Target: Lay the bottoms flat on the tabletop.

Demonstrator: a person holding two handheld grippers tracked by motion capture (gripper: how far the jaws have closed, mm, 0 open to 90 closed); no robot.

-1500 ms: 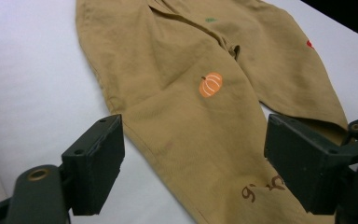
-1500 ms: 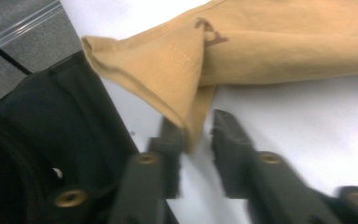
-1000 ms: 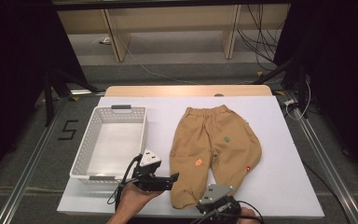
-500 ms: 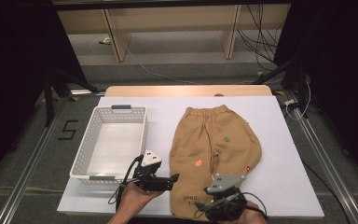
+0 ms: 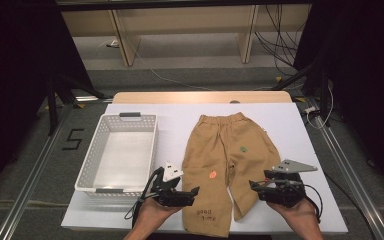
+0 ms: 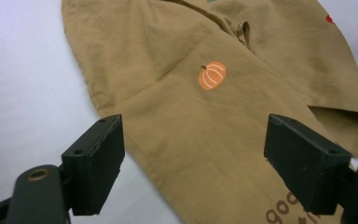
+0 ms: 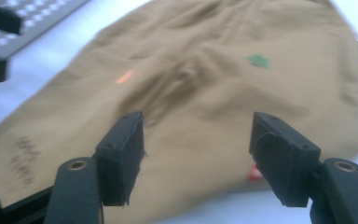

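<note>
On the white table [image 5: 300,130], right of the white basket [image 5: 122,150], tan pants [image 5: 227,160] lie flat, long axis running front to back: waistband at the far end, leg hems toward the person. Near hem of the left leg reads "good time". Orange pumpkin print [image 6: 212,75] mid-leg, green print higher up. Left gripper [image 5: 192,192] jaws wide apart over the left leg's edge, nothing gripped. Right gripper [image 5: 255,186] jaws have just been opening, wide now, nothing clamped, at the right leg's hem.
</note>
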